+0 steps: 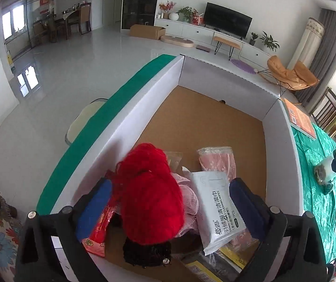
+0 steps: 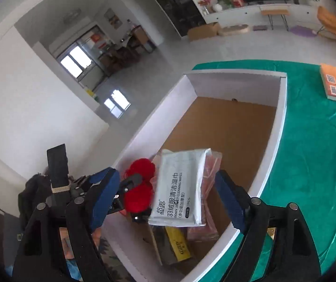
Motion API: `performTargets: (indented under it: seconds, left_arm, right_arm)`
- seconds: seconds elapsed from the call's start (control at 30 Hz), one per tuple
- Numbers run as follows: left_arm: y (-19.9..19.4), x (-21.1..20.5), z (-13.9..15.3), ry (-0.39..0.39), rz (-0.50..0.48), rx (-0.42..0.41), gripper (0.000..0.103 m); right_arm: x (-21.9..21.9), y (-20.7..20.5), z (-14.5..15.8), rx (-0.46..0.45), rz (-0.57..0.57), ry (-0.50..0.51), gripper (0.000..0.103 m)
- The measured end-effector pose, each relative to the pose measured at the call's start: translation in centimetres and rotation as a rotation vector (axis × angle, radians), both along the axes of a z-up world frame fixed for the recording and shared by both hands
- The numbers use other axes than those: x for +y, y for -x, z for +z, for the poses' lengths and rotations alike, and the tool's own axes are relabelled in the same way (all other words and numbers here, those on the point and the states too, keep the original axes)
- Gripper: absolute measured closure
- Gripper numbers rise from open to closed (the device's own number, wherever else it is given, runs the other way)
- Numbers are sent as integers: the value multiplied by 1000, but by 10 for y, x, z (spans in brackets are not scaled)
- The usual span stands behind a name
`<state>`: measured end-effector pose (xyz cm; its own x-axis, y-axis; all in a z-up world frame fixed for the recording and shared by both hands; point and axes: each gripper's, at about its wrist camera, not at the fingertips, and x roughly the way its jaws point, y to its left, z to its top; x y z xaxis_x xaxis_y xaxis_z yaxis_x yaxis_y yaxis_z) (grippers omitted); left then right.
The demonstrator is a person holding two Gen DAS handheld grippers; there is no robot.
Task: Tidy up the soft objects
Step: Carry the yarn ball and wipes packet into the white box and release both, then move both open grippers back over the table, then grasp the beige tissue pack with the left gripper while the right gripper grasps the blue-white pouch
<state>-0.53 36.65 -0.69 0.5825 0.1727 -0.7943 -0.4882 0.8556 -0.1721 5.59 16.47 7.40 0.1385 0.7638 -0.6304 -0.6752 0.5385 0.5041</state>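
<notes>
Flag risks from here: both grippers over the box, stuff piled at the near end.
1. The wipes pack leans tilted on the pile and could slide onto the yellow packet.
2. The red yarn sits between the open left gripper fingers; loose strands may snag on them.
3. Both grippers crowd the same corner of the white box; the right gripper could bump the left.

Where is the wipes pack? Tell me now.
In both views the wipes pack lies inside the white box, right of the red yarn.

Red yarn [image 1: 152, 195]; white wipes pack [image 1: 217, 209]; green tablecloth [image 2: 309, 152]; white-walled box [image 1: 130, 127].
</notes>
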Motion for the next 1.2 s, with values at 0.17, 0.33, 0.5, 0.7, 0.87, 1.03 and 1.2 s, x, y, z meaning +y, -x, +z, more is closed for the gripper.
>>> performTargets:
  seconds: [0.17,0.33,0.5,0.7,0.87,1.03,1.2]
  left_arm:
    - [-2,-14,-1,26,-47,-37,4]
    - [-14,-72,23,45,-223,-115,4]
    - [-17,-170,42,17,-518,-158,4]
    - [-25,-297,0,91,-748,44,4]
    - [-46,-310,-61,192,-588,164,4]
    - [-80,-287,-90,174,-394,106,2]
    - [-145,-307,-99,157,-444,33,0]
  right_arm:
    - [-42,-3,-14,-132,-100,47,18]
    - [-149,-8,-65,-278,-363,142,18]
    - [-282,-15,-149,-149,-730,295,18]
    - [-349,-6,-148,-87,-914,147,16]
    - [-347,3,-145,-136,-913,145,16]
    - [-359,12,-149,-138,-937,116,16]
    - [-362,14,-151,-129,-940,104,16]
